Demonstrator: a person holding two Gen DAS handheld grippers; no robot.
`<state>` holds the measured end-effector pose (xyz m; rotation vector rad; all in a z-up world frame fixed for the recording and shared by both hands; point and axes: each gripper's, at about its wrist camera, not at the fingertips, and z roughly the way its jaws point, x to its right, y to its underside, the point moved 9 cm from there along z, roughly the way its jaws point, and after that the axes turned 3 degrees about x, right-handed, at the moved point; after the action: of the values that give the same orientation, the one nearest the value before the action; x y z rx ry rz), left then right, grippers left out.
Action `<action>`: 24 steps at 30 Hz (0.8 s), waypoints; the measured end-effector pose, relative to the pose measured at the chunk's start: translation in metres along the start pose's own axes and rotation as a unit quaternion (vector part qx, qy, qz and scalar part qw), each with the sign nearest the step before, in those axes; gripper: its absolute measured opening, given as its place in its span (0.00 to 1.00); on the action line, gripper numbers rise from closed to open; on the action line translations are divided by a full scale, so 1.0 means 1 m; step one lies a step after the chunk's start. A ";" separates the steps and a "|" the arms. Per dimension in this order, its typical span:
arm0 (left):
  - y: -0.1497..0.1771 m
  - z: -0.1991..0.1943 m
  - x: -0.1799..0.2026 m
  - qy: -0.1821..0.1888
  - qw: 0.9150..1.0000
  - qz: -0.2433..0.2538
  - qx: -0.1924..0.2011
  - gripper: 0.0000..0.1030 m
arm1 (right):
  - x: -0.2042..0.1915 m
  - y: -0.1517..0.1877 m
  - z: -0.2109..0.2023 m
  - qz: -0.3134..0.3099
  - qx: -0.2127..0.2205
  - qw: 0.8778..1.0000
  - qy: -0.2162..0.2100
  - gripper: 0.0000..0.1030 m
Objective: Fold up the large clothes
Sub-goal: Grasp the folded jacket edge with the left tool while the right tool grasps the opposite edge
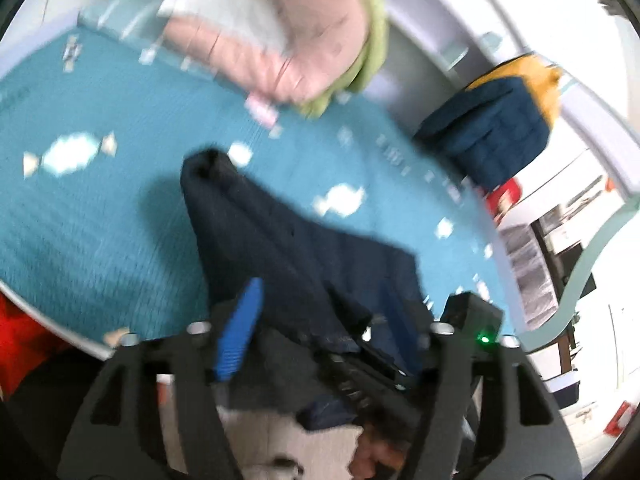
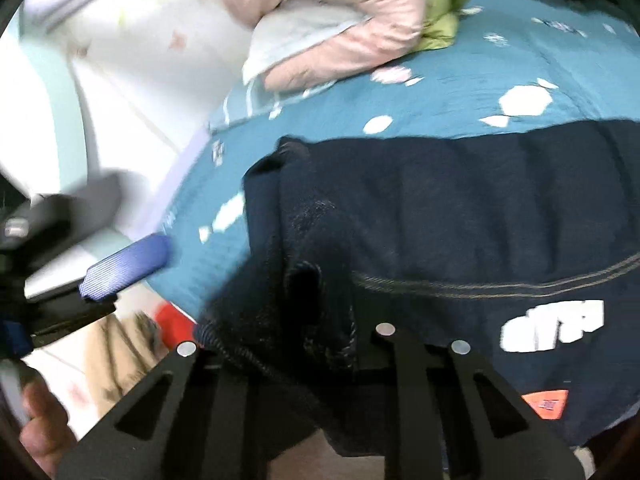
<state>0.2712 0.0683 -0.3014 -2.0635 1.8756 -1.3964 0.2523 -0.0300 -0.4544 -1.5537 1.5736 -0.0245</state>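
1. The left gripper tilts down over the teal bedspread, and its jaws stand wide: one blue pad is clear on the left, with folds of the dark navy garment lying loose between the fingers.
2. In the right wrist view, that left gripper shows at the left edge, its blue pad off the cloth beside the bedspread's edge.
3. The right gripper also pitches downward, jaws drawn narrow around the bunched hem of the navy garment; the pads themselves are buried in fabric.
4. A hand shows at the lower left corner of the right wrist view.
5. The garment lies spread on the bedspread, near its front edge.
6. White block lettering on the garment is too blurred to read; an orange patch sits below it.
7. A pink quilt is heaped at the bedspread's far end.
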 end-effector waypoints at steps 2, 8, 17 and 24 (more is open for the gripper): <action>-0.010 -0.006 0.003 -0.013 1.000 0.012 0.025 0.76 | 0.008 -0.008 -0.010 0.012 -0.007 1.000 -0.016 0.15; 0.023 0.030 -0.087 -0.153 0.986 -0.049 -0.052 0.79 | 0.004 -0.001 -0.009 -0.004 -0.017 1.000 -0.015 0.15; 0.081 0.071 -0.090 -0.091 0.985 -0.059 -0.132 0.64 | -0.003 0.005 0.003 -0.002 -0.034 0.999 -0.013 0.17; 0.099 0.078 -0.055 -0.077 0.988 0.007 -0.135 0.03 | 0.003 0.005 0.002 0.043 -0.044 0.998 -0.030 0.17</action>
<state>0.2478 0.0441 -0.4346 -2.1941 2.1067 -0.9904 0.2503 -0.0301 -0.4600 -1.5383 1.6118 0.1398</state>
